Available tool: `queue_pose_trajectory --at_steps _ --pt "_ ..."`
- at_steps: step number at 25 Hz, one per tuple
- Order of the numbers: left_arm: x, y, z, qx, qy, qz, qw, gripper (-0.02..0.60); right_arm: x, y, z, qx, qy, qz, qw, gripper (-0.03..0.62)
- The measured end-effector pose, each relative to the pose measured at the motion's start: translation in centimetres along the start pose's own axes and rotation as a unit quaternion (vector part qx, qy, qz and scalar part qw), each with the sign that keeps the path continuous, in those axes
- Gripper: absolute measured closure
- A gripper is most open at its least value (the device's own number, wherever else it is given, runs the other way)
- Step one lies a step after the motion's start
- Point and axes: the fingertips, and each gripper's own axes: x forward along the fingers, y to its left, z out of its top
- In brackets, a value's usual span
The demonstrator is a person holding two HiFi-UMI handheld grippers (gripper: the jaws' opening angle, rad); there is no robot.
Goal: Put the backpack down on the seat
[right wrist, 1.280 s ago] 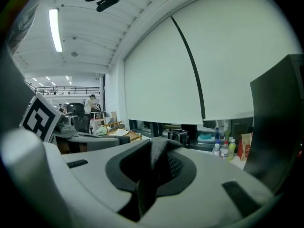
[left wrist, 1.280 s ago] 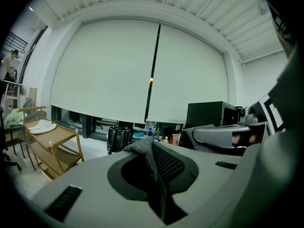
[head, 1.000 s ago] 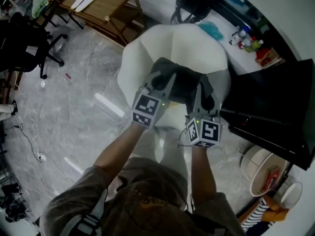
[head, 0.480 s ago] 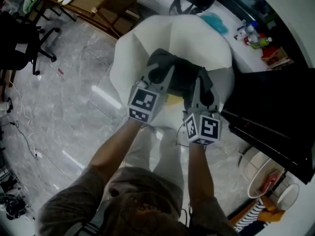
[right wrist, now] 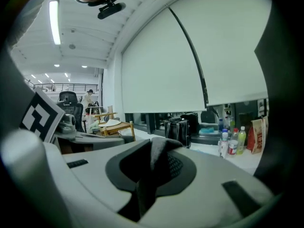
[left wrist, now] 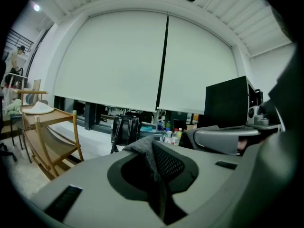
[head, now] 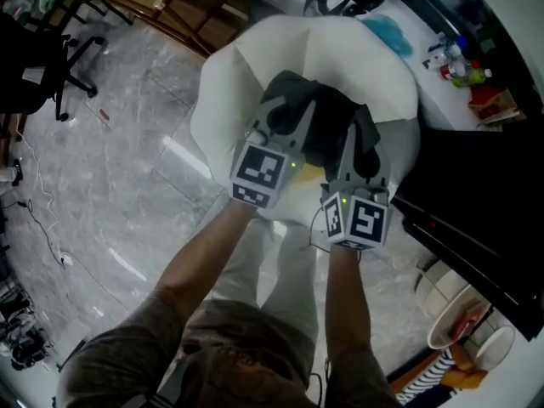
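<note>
Overhead, left claw (head: 284,116), right claw (head: 360,143), both pinching backpack (head: 327,126), within white seat's (head: 255,62) edges, open floor (head: 110,185) leftward

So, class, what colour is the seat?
The seat is white, clearest in the head view.

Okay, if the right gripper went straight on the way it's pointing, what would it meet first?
The right gripper is shut on a fold of the backpack, so that comes first. Past it, the line seems to lead to the black bag on the ledge, though depth is unclear.
</note>
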Motion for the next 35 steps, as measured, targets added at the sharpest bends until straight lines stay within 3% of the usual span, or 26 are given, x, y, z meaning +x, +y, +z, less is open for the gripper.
queue_pose_trajectory --at_steps 16,35 --pt "4.9 1.5 -2.6 0.010 -0.009 0.011 0.9998 0.549 5.8 -1.3 -3.5 -0.021 -0.006 -0.019 1.000 0.557" --pt "11.6 3.0 -8.8 0.013 0.058 0.028 0.9978 0.538 11.4 -5.6 -11.3 0.011 0.061 -0.028 0.998 0.556"
